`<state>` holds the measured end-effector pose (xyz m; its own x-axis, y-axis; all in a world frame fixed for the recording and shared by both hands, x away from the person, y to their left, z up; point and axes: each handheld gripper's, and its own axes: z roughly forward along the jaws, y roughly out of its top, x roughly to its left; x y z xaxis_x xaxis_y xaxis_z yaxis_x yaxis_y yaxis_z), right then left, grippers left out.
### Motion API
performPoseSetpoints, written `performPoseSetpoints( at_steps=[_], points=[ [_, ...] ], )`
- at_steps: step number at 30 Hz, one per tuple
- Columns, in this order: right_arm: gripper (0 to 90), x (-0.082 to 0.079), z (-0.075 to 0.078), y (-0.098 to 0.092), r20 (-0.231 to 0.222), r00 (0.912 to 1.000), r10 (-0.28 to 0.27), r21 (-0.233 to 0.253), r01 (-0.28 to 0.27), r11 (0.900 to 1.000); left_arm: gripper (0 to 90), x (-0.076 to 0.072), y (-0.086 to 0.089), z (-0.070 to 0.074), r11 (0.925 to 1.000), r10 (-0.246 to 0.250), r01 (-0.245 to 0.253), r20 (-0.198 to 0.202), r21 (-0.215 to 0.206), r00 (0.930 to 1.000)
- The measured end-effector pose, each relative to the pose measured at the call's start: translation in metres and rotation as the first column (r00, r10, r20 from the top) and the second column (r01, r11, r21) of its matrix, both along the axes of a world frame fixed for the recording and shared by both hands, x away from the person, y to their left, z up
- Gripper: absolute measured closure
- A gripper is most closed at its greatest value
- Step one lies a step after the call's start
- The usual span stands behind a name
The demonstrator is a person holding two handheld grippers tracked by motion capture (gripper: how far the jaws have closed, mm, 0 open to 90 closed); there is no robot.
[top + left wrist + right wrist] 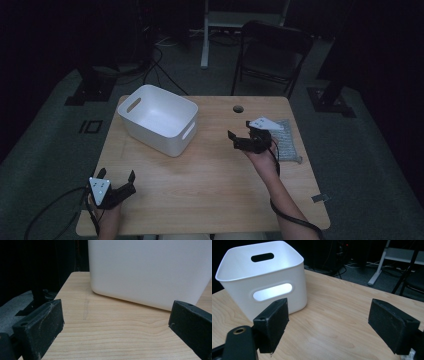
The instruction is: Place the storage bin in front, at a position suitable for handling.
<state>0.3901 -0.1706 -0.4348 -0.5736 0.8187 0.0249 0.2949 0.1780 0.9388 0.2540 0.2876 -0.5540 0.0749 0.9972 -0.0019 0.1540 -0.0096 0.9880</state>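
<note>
In the left gripper view, the white bin (150, 272) is cut off by the top and right edges, so its rim and handles are out of frame. In the high view, the clear packet (287, 142) right of the bin is partly hidden behind the right gripper (239, 134); its contents are too small and dim to tell.
</note>
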Motion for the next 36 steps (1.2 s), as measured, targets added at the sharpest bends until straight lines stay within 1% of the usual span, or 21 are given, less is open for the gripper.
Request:
performPoseSetpoints(
  at_steps=[1, 3, 4, 6, 10, 11, 16, 18, 20, 21, 23, 24, 25, 26, 30, 32, 33, 35, 36],
  points=[
    [18.5, 0.001, 0.000, 0.002, 0.002, 1.0000, -0.003, -0.001, 0.003, 1.000, 0.0, 0.000, 0.000, 0.000, 1.0000, 0.000, 0.000, 0.001, 0.000, 1.0000],
    [20.2, 0.007, 0.001, 0.006, -0.043, 0.9985, 0.035, 0.013, -0.035, 0.999, 0.0, 0.000, 0.000, 0.000, 1.0000, -0.001, 0.001, 0.001, 0.001, 1.0000],
    [20.4, 0.009, 0.001, 0.008, -0.055, 0.9972, 0.051, 0.018, -0.050, 0.999, 0.0, 0.000, 0.000, 0.000, 1.0000, -0.001, 0.001, 0.000, 0.002, 1.0000],
    [21.7, 0.012, 0.003, 0.015, -0.053, 0.9973, 0.051, 0.004, -0.051, 0.999, 0.0, 0.000, 0.000, 0.000, 1.0000, 0.000, 0.000, 0.001, 0.003, 1.0000],
    [23.5, 0.020, 0.010, 0.030, -0.046, 0.9957, 0.080, 0.032, -0.079, 0.996, 0.0, 0.000, 0.000, 0.000, 1.0000, 0.001, -0.001, 0.002, -0.001, 1.0000],
    [24.1, 0.022, 0.012, 0.034, -0.042, 0.9955, 0.085, 0.033, -0.084, 0.996, 0.0, 0.000, 0.000, 0.000, 1.0000, 0.001, -0.001, 0.002, -0.001, 1.0000],
    [25.9, 0.034, 0.017, 0.057, -0.058, 0.9925, 0.108, 0.038, -0.106, 0.994, 0.0, 0.000, 0.000, 0.000, 1.0000, 0.001, -0.001, 0.006, -0.005, 1.0000],
    [25.9, 0.038, 0.018, 0.066, -0.042, 0.9943, 0.098, 0.037, -0.096, 0.995, 0.0, 0.000, 0.000, 0.000, 1.0000, 0.000, 0.000, 0.007, -0.009, 1.0000],
    [25.9, 0.043, 0.019, 0.073, -0.048, 0.9932, 0.106, 0.047, -0.104, 0.993, 0.0, 0.000, 0.001, 0.000, 0.9999, -0.001, 0.001, 0.007, -0.010, 1.0000],
    [25.9, 0.045, 0.020, 0.077, -0.045, 0.9936, 0.103, 0.048, -0.101, 0.994, 0.0, 0.000, 0.001, 0.000, 0.9999, -0.001, 0.002, 0.007, -0.011, 1.0000],
    [27.0, 0.051, 0.021, 0.085, -0.056, 0.9924, 0.109, 0.046, -0.107, 0.993, 0.0, 0.000, 0.001, 0.000, 0.9999, 0.000, 0.000, 0.007, -0.014, 1.0000],
    [31.0, 0.053, 0.022, 0.087, -0.059, 0.9923, 0.109, 0.040, -0.107, 0.993, 0.0, 0.000, 0.001, 0.000, 0.9999, 0.000, 0.001, 0.006, -0.014, 1.0000],
    [32.4, 0.054, 0.022, 0.091, -0.056, 0.9928, 0.106, 0.034, -0.104, 0.994, 0.0, 0.000, 0.001, 0.000, 0.9999, 0.000, 0.000, 0.006, -0.015, 1.0000],
    [32.2, 0.056, 0.023, 0.094, -0.059, 0.9919, 0.113, 0.037, -0.111, 0.993, 0.0, 0.000, 0.001, 0.000, 0.9999, -0.001, 0.001, 0.006, -0.016, 1.0000],
    [31.8, 0.066, 0.024, 0.107, -0.070, 0.9921, 0.104, 0.015, -0.103, 0.995, 0.0, 0.000, 0.001, 0.000, 0.9998, -0.002, 0.003, 0.011, -0.021, 0.9999],
    [33.2, 0.071, 0.024, 0.113, -0.073, 0.9924, 0.099, 0.006, -0.099, 0.995, 0.0, -0.001, 0.001, 0.000, 0.9999, -0.003, 0.003, 0.012, -0.015, 0.9999],
    [33.2, 0.073, 0.024, 0.116, -0.074, 0.9931, 0.091, 0.004, -0.091, 0.996, 0.0, -0.001, 0.001, 0.000, 0.9999, -0.004, 0.005, 0.011, -0.014, 0.9999],
    [33.2, 0.075, 0.024, 0.117, -0.079, 0.9925, 0.093, 0.009, -0.093, 0.996, 0.0, -0.001, 0.001, 0.000, 0.9998, -0.010, 0.010, 0.014, -0.019, 0.9999],
    [33.2, 0.081, 0.024, 0.122, -0.082, 0.9939, 0.073, -0.008, -0.074, 0.997, 0.0, -0.001, 0.002, 0.000, 0.9995, -0.014, 0.015, 0.014, -0.026, 0.9998]
  ],
)
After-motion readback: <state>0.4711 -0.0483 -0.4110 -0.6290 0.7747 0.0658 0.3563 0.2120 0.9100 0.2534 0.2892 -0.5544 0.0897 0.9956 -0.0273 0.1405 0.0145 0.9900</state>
